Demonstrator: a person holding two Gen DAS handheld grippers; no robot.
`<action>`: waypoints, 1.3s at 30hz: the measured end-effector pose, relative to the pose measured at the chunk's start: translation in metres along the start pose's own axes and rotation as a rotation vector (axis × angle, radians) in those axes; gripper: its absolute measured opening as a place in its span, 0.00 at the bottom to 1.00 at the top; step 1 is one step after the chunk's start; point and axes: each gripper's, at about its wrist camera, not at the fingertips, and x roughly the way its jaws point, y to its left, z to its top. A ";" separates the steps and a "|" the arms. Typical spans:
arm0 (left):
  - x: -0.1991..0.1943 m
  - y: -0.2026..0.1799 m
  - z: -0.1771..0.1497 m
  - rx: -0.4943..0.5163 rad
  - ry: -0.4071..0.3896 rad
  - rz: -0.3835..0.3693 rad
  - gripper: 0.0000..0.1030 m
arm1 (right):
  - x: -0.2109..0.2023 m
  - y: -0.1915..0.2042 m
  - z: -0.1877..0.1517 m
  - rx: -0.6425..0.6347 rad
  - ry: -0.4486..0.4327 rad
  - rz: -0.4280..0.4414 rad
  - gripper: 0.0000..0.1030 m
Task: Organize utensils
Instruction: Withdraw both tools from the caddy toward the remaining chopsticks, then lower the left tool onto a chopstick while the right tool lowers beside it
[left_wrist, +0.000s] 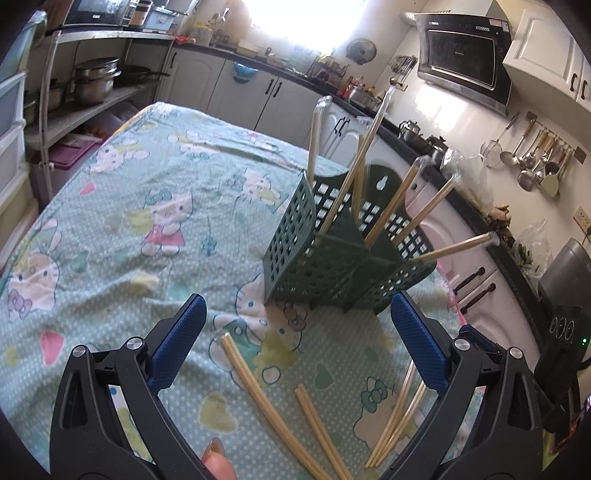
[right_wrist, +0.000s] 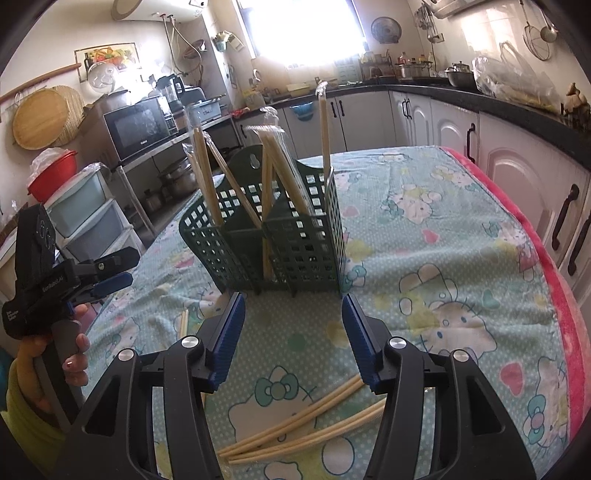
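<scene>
A dark green perforated utensil basket (left_wrist: 332, 251) stands on the cartoon-print tablecloth (left_wrist: 122, 229), with several wrapped chopstick pairs (left_wrist: 354, 166) standing in it. It also shows in the right wrist view (right_wrist: 273, 236). Loose chopsticks (left_wrist: 273, 406) lie on the cloth in front of it, between and under my fingers. My left gripper (left_wrist: 299, 328) is open and empty, just short of the basket. My right gripper (right_wrist: 293, 325) is open and empty, above more loose chopsticks (right_wrist: 303, 424). The left gripper (right_wrist: 107, 273) shows at the left of the right wrist view, hand-held.
Kitchen counters and white cabinets (left_wrist: 258, 99) run behind and to the right of the table. A shelf rack with pots (left_wrist: 92, 81) stands at the left. A red table edge (right_wrist: 554, 295) runs along the right side.
</scene>
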 end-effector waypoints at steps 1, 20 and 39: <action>0.001 0.000 -0.002 0.000 0.005 0.003 0.89 | 0.001 -0.002 -0.002 0.003 0.006 -0.003 0.51; 0.028 0.007 -0.037 -0.001 0.113 0.037 0.89 | 0.011 -0.031 -0.025 0.069 0.077 -0.046 0.54; 0.058 0.029 -0.046 -0.053 0.191 0.067 0.89 | 0.048 -0.063 -0.028 0.161 0.191 -0.108 0.55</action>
